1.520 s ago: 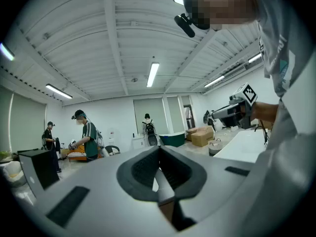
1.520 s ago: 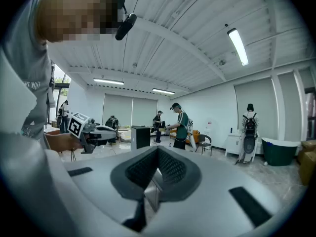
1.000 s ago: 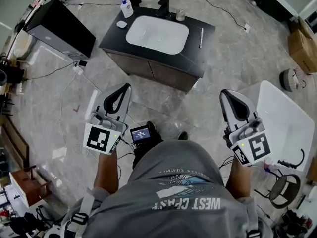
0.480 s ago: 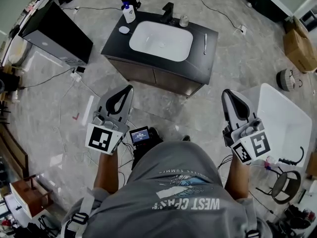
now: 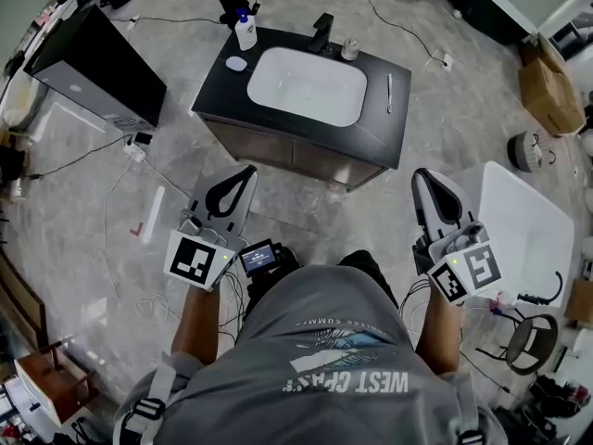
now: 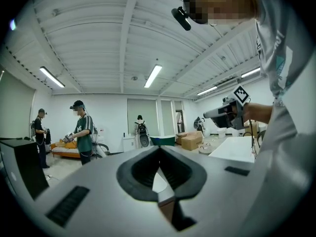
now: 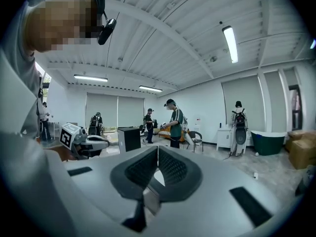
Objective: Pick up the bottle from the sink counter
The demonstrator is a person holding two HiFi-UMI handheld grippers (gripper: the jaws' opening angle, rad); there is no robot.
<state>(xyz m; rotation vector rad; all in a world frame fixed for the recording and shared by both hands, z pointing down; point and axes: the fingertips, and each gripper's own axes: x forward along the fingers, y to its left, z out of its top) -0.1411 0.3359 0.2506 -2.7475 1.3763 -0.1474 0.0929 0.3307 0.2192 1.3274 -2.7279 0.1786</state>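
Down before the person, the left tongs [image 5: 243, 171] and the right tongs [image 5: 424, 175] are both closed tip to tip, with nothing between them. Each carries a cube [image 5: 196, 260] with a black-and-white square marker. Print on the grey shirt [image 5: 343, 360] includes the word WEST. Well ahead, the bottle [image 5: 246, 31], white with a blue cap and a label too small to read, stands upright at the far left corner of the black desk [image 5: 371, 133], left of the empty white basin [image 5: 308, 86].
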